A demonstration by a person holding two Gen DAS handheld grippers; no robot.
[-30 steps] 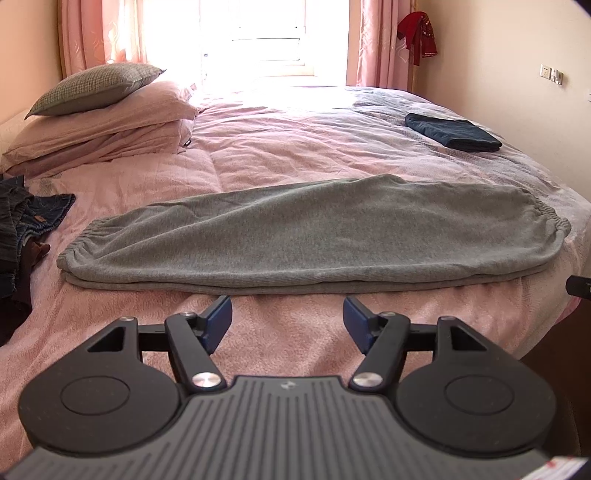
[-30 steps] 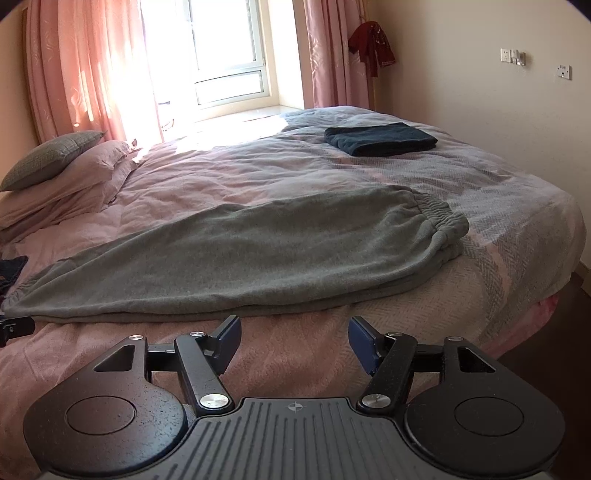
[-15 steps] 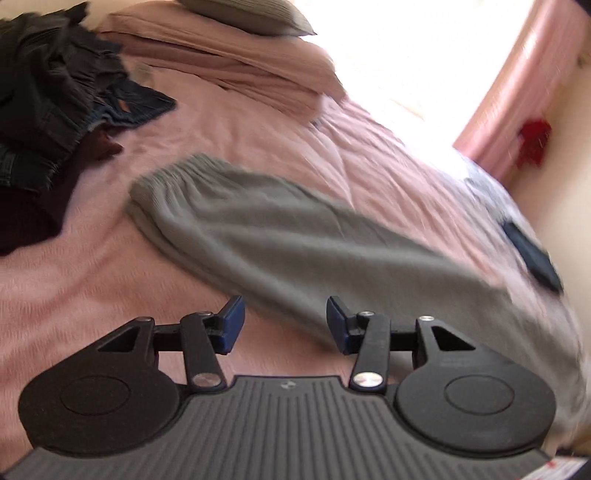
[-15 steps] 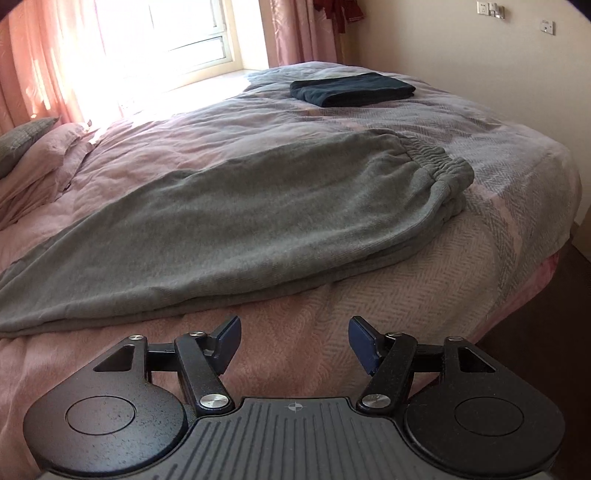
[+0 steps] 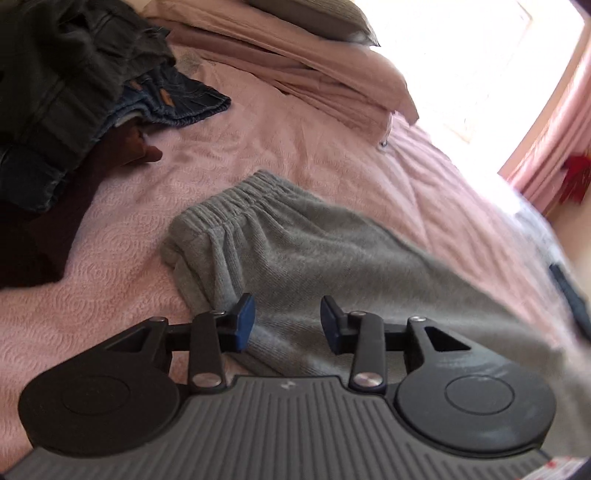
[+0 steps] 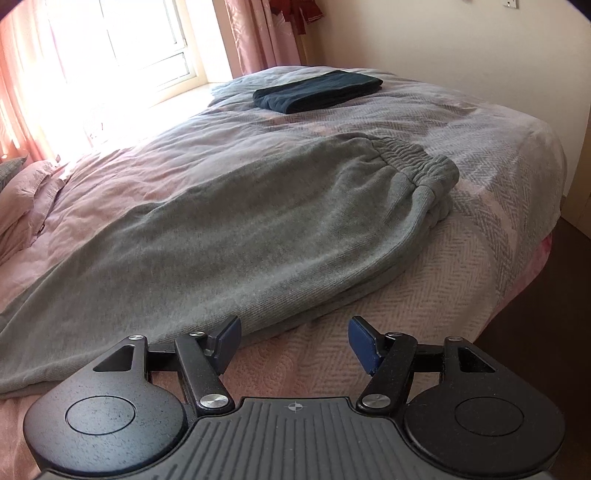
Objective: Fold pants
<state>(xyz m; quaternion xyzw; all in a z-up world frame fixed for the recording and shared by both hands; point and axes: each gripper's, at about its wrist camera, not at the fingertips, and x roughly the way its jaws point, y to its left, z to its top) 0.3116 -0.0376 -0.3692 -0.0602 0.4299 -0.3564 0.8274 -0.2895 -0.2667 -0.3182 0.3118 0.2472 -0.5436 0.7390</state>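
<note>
Now grey pants (image 5: pixel 314 254) stretched flat along the pink bed (image 5: pixel 122 236), left gripper (image 5: pixel 283 320) spread wide over their cuffed end, right gripper (image 6: pixel 293 341) gaping just beside the pants' near edge, empty.

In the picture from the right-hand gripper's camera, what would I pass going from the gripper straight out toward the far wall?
right gripper, jaws open → bare pink bedspread → grey pants lying flat → grey herringbone blanket → folded dark garment → pink curtain.
</note>
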